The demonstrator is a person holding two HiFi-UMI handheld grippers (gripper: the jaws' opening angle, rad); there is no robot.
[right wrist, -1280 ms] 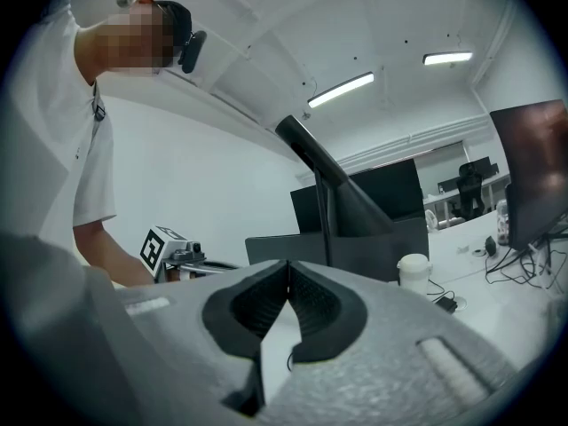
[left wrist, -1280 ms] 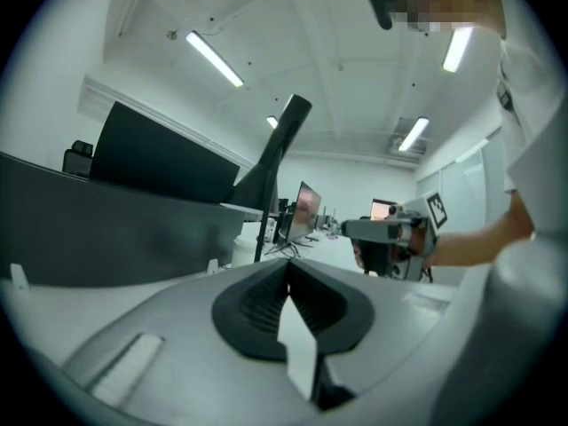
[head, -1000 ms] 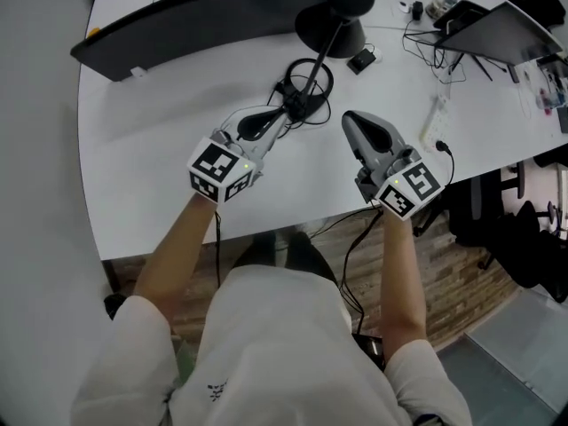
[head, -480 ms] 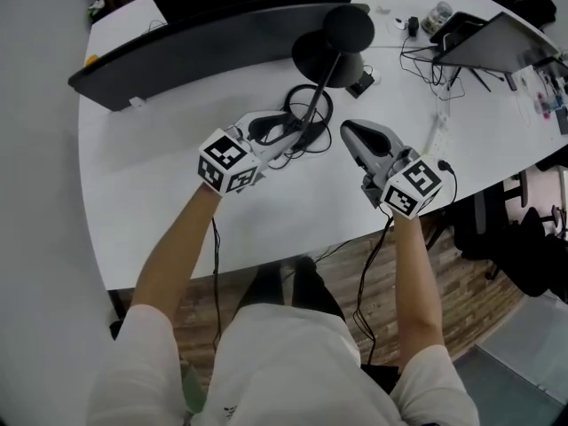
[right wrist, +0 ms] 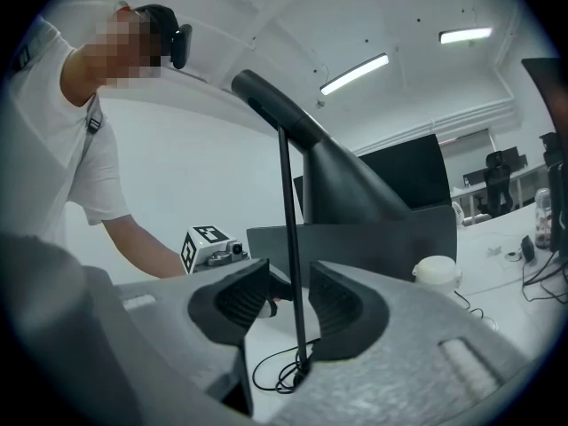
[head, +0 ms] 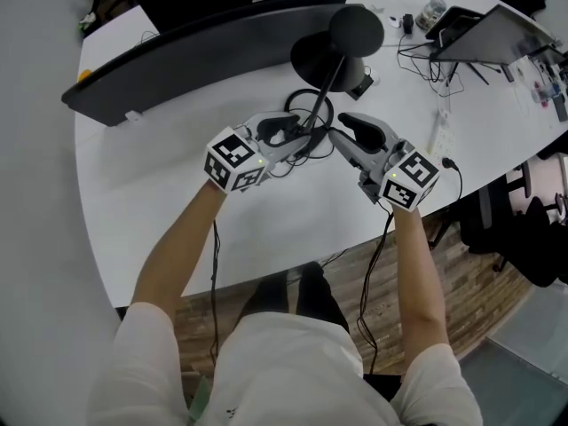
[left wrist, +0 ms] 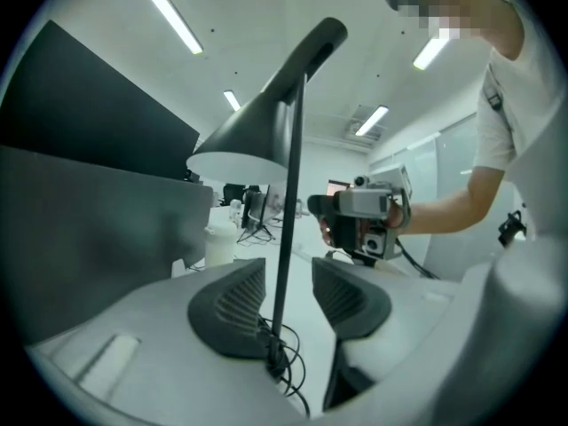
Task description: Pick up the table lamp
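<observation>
Fingers (left wrist: 232, 302) just opened, flanking lamp stem (left wrist: 289, 193).

In the head view the lamp's (head: 330, 71) shade (head: 356, 28) covers part of the base (head: 306, 56). The small things (head: 424, 13) at the upper right are too small to tell, and the person (head: 293, 353) is cut off by the bottom edge. In the left gripper view the stem's foot and the base are hidden behind the left gripper (left wrist: 288, 295). In the right gripper view the right gripper (right wrist: 291, 304) hides them likewise. A dark thing (right wrist: 555, 131) is cut off by the right edge, with too little showing to tell what it is.
</observation>
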